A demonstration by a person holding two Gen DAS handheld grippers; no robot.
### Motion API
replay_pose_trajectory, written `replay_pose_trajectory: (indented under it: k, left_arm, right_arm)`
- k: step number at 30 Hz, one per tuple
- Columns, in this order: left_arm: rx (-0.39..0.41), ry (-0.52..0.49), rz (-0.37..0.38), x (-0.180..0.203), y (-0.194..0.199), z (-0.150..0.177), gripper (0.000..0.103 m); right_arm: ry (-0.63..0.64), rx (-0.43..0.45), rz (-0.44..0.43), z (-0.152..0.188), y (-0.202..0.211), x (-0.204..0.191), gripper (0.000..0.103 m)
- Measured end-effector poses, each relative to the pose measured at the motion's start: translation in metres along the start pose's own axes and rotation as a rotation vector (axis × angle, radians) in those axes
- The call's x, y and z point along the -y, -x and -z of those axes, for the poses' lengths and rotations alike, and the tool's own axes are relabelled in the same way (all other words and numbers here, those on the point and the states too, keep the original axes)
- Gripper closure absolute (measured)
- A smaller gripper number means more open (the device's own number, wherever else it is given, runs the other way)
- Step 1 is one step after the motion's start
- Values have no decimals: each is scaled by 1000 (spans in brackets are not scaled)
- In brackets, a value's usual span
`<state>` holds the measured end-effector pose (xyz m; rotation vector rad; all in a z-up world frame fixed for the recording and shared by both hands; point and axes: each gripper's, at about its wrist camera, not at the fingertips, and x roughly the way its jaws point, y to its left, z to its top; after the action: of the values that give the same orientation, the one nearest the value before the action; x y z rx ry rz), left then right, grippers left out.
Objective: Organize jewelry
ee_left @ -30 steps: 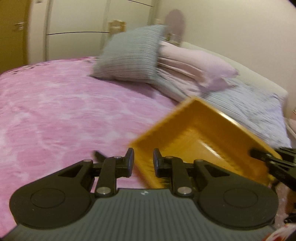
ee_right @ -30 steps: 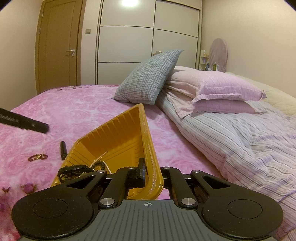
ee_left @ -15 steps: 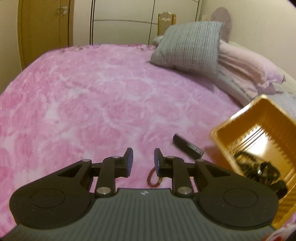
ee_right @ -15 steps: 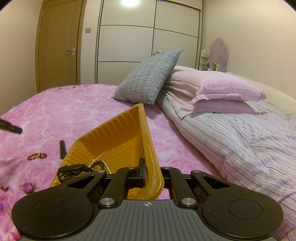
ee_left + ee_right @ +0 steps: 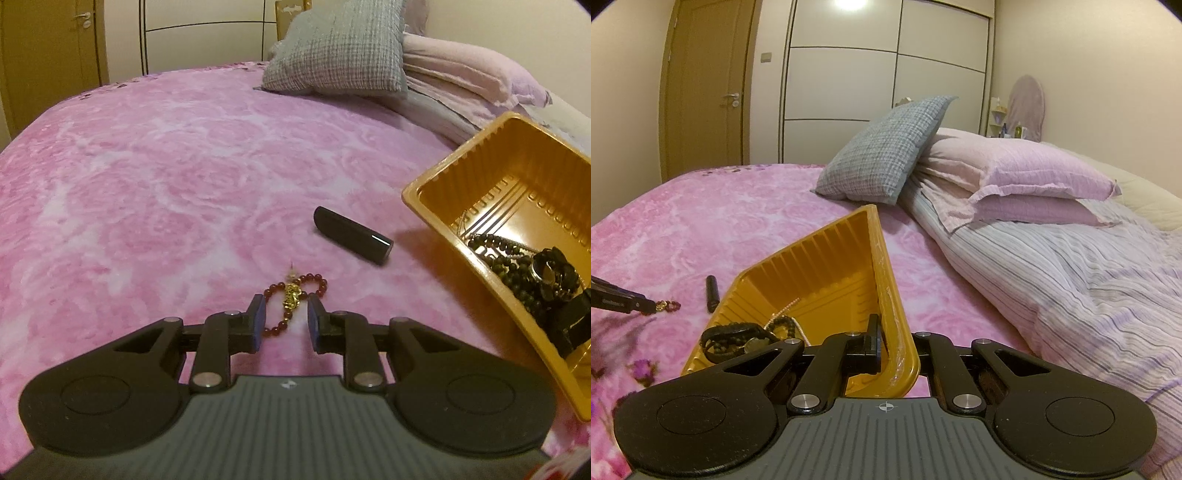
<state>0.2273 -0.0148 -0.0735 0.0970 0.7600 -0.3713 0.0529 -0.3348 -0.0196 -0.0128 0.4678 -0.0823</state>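
Observation:
A red bead bracelet (image 5: 295, 295) with a gold charm lies on the pink bedspread. My left gripper (image 5: 284, 308) is open, its fingertips on either side of the bracelet's near part. A black tube (image 5: 351, 235) lies just beyond, to the right. My right gripper (image 5: 895, 341) is shut on the rim of a yellow tray (image 5: 886, 280) and holds it tilted. The tray (image 5: 443, 206) holds black bead strings (image 5: 517, 266) and a thin chain. In the right wrist view the bracelet (image 5: 666, 305) and the tube (image 5: 711, 293) lie left of the tray.
The pink bedspread (image 5: 147, 184) stretches far and left. A grey checked pillow (image 5: 886, 151) and pink pillows (image 5: 1015, 177) lie at the far right, with a striped duvet (image 5: 1071, 280) to the right. A wardrobe and door stand behind.
My left gripper swung left away from the tray and came down over the red bracelet, which now lies between its fingers. The right gripper and tray stayed still.

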Motion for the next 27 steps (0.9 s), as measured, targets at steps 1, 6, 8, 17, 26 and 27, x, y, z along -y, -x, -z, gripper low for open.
replay_pose_trajectory:
  k: [1,6,8,17,26,27]
  left_arm:
    - [-3,-3,0,1,-2,-1,82]
    - [-15,-29,-9,6,-11,-5,82]
    - [-30,-46,-18,9,-17,-7,84]
    - [-52,-48,-32,11,-21,-11,96]
    - [-10,-19,9,9,19,-23,96]
    - [-3,-13,17,9,23,-26,96]
  right_arm:
    - [0,0,1,0,0,0,97]
    - [-1,-3,5,1,-1,1,97]
    - [0,-5,7,1,-1,1,97]
    - [2,-5,8,1,-2,1,97]
    - [2,-3,6,0,-1,1,97]
    - [1,-2,6,0,0,1,97]
